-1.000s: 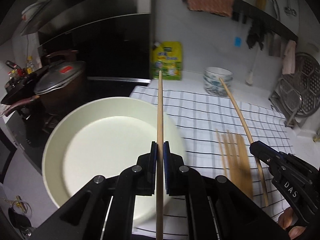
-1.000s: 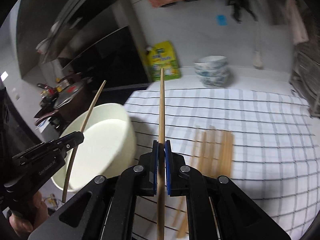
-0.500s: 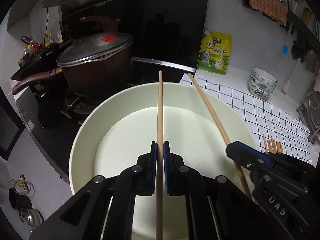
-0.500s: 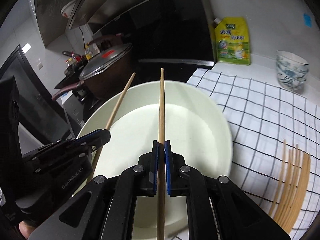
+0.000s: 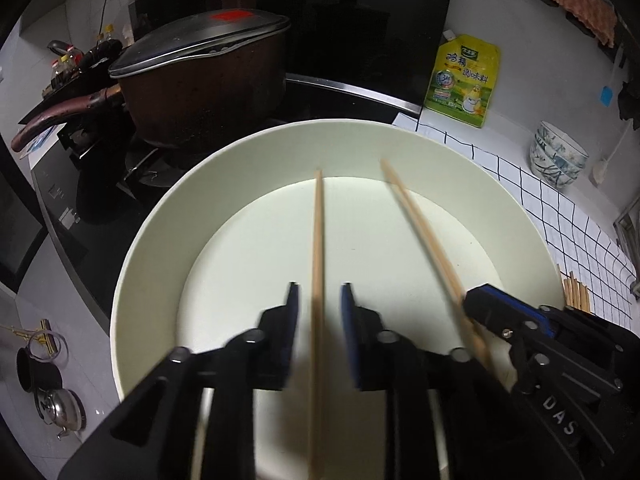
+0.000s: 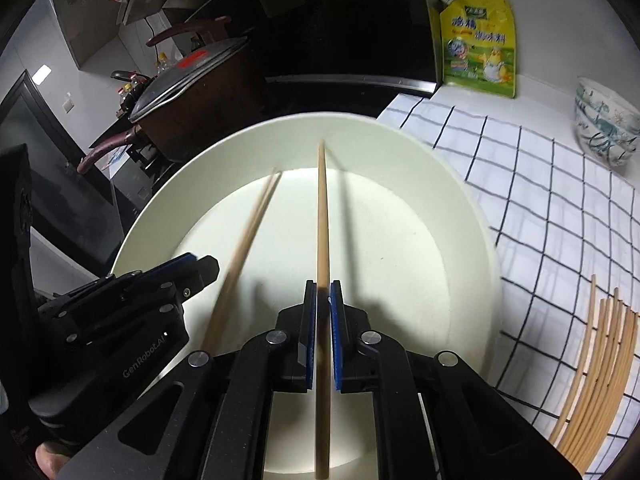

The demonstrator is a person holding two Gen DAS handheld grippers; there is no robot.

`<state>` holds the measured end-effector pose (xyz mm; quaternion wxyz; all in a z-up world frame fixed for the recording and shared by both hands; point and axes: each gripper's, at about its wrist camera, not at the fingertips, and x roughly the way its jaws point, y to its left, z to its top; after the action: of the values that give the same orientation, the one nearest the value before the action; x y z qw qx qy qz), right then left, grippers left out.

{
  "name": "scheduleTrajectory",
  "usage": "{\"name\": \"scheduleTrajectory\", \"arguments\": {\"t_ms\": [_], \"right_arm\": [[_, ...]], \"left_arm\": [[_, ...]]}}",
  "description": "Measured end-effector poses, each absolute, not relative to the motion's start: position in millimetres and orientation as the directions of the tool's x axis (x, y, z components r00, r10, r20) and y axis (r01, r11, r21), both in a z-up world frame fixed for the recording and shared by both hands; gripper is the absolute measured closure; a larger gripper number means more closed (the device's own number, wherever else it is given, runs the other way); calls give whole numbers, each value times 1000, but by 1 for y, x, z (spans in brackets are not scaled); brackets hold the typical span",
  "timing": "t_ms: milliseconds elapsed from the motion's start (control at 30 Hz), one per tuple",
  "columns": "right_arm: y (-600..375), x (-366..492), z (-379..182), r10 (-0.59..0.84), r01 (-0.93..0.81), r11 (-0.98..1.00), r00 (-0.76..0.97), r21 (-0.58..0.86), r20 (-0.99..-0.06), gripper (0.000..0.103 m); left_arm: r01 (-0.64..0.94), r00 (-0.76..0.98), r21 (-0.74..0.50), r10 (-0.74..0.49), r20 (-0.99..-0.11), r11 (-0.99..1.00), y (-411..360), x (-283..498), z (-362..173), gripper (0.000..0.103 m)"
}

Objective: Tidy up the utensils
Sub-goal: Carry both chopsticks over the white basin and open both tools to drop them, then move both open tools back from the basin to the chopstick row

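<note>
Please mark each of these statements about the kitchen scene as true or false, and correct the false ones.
1. Both chopsticks point into the white basin. True.
2. The left gripper has a visible gap beside its chopstick. True; its jaws are opening.
3. The spare chopsticks lie inside the basin. False: they lie on the checked cloth.
4. The brown pot has no lid. False: a metal lid covers it.
5. The yellow pouch stands against the wall. True.
</note>
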<state>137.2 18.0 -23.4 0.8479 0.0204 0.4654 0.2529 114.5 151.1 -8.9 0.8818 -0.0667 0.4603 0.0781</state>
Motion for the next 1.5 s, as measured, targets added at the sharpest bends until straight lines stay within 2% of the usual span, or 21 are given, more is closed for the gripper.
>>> {"name": "scheduleTrajectory", "arguments": {"t_ms": [33, 100, 133, 500, 800, 1033, 1267, 1500], "right_arm": [[15, 135, -20, 443, -403, 876, 453, 265, -774, 87], [9, 130, -15, 443, -394, 880, 474, 266, -761, 85], [6, 128, -13, 441, -391, 882, 481, 265, -757, 85], [-29, 88, 4, 396, -336, 912, 562, 237, -727, 83], [-82, 53, 9, 330, -246, 943, 626, 223, -707, 71], [-135, 27, 9, 230, -137, 973, 667, 186, -709, 60], [-183, 4, 1, 141, -32, 986, 680, 163, -719, 54], [-217, -3, -18, 64, 48, 991, 649, 125, -758, 51]], "left_arm": [[-205, 569, -41, 85, -818, 978, 152, 113, -7, 58], [-209, 596, -37, 98, -797, 977, 154, 106, 0, 31], [-211, 612, -34, 105, -784, 977, 155, 103, 4, 29], [-195, 656, -28, 109, -747, 980, 148, 70, 16, 26], [-125, 681, -23, 69, -729, 992, 105, 49, 25, 14], [-18, 697, -35, -13, -717, 999, 55, 38, 31, 13], [63, 715, -44, -76, -695, 997, 10, 31, 35, 12], [109, 701, -64, -122, -703, 992, -22, 31, 27, 8]]}}
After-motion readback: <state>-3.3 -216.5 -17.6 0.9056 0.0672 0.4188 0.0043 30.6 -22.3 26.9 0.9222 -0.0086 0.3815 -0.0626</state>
